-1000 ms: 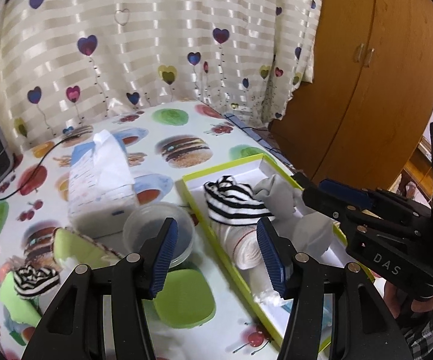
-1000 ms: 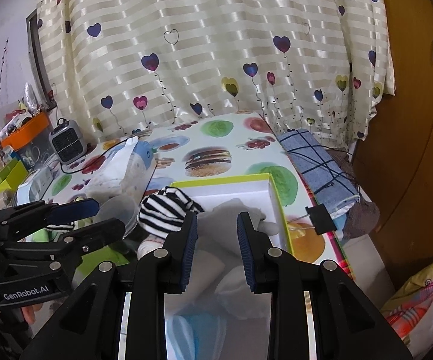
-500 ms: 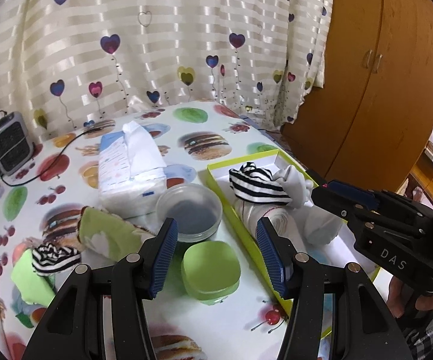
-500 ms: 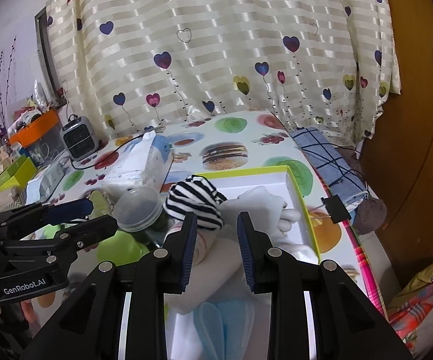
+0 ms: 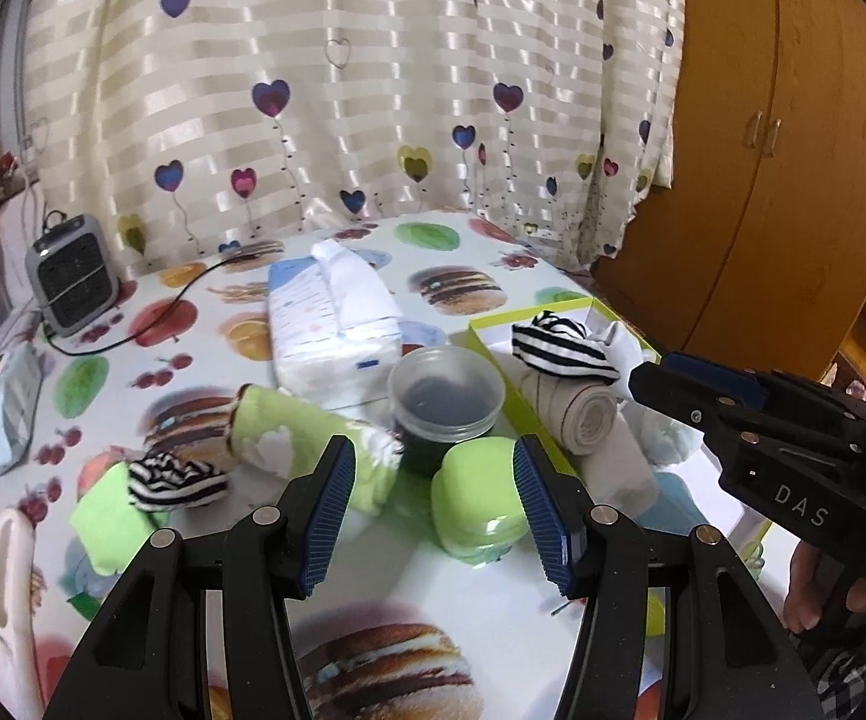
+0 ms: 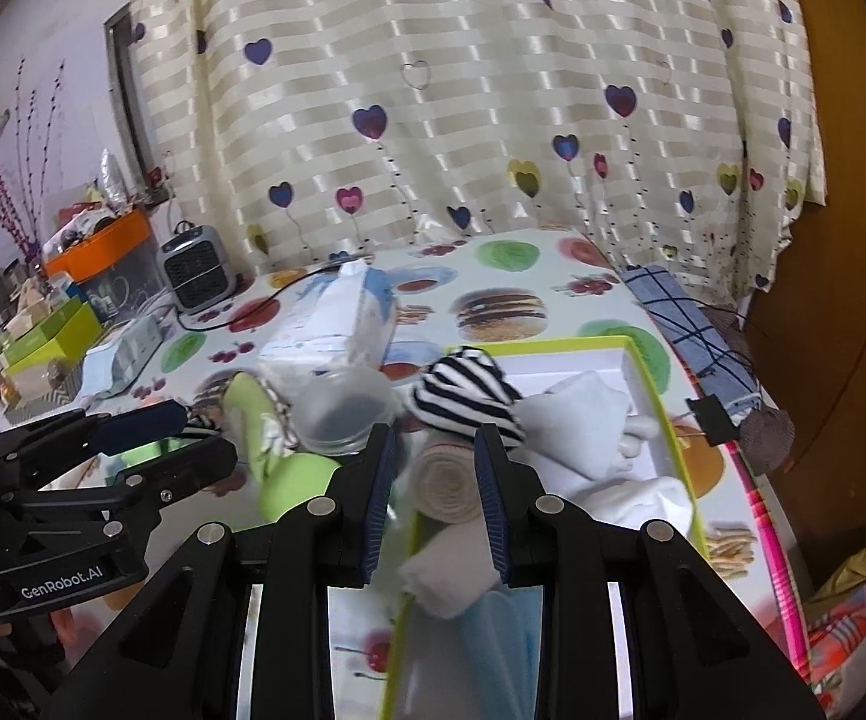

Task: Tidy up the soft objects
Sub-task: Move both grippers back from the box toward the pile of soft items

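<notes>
On the table (image 5: 373, 612), covered with a printed fruit-and-burger cloth, the soft items lie in two groups. The left gripper (image 5: 433, 504) hangs above the near edge with its jaws spread wide and nothing between them. Beyond its fingertips sit a green lidded container (image 5: 478, 498) and, behind that, a clear round tub (image 5: 445, 393) with a dark interior. Left of these lie a green towel roll (image 5: 289, 438), a green sponge (image 5: 106, 525) and a small striped sock (image 5: 175, 480) resting partly on the sponge. A tissue pack (image 5: 337, 330) stands further back, near a small grey heater (image 5: 70, 282).

To the right, a shallow white tray (image 6: 652, 387) with a lime-green rim holds a striped sock bundle (image 6: 463, 399), white socks (image 6: 589, 420) and a beige bandage roll (image 6: 448, 489). The bandage roll lies against the tray's near-left rim; whether it rests fully inside cannot be determined from the wrist views.

The right gripper (image 6: 433, 501) hangs over the near end of the tray, jaws set moderately apart, gripping nothing. The bandage roll appears in the gap between its fingertips, lower down and not in contact. A light blue cloth (image 6: 496, 642) lies beneath this gripper.
</notes>
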Demonstrator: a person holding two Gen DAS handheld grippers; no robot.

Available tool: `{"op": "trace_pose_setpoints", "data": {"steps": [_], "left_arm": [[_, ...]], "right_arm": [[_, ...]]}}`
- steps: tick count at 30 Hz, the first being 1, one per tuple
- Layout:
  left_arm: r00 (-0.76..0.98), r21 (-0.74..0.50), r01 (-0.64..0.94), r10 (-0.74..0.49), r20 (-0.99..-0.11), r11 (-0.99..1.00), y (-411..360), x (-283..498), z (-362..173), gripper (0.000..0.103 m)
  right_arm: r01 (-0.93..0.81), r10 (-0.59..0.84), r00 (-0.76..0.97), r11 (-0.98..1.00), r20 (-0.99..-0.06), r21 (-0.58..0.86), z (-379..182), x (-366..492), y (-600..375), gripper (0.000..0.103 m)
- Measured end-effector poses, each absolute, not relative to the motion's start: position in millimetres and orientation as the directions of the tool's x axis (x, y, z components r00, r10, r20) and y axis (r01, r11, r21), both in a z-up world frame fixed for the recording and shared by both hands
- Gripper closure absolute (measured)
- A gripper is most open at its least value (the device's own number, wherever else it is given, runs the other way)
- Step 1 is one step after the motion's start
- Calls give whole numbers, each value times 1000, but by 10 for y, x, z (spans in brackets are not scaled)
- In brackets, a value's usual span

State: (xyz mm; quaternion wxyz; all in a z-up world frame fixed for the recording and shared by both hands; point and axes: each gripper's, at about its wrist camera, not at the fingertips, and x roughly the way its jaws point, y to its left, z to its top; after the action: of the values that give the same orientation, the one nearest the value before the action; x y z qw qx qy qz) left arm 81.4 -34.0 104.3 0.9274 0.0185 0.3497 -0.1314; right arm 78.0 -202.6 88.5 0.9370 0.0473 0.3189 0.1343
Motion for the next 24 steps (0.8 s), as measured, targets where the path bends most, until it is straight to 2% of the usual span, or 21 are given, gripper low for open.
{"op": "trace_pose_setpoints", "data": {"steps": [24], "left_arm": [[736,-64,81,-103,-669,995,578,564,862,46]], "right_arm": [[-351,388,712,918,-585,182,820,776,-1301,74]]}}
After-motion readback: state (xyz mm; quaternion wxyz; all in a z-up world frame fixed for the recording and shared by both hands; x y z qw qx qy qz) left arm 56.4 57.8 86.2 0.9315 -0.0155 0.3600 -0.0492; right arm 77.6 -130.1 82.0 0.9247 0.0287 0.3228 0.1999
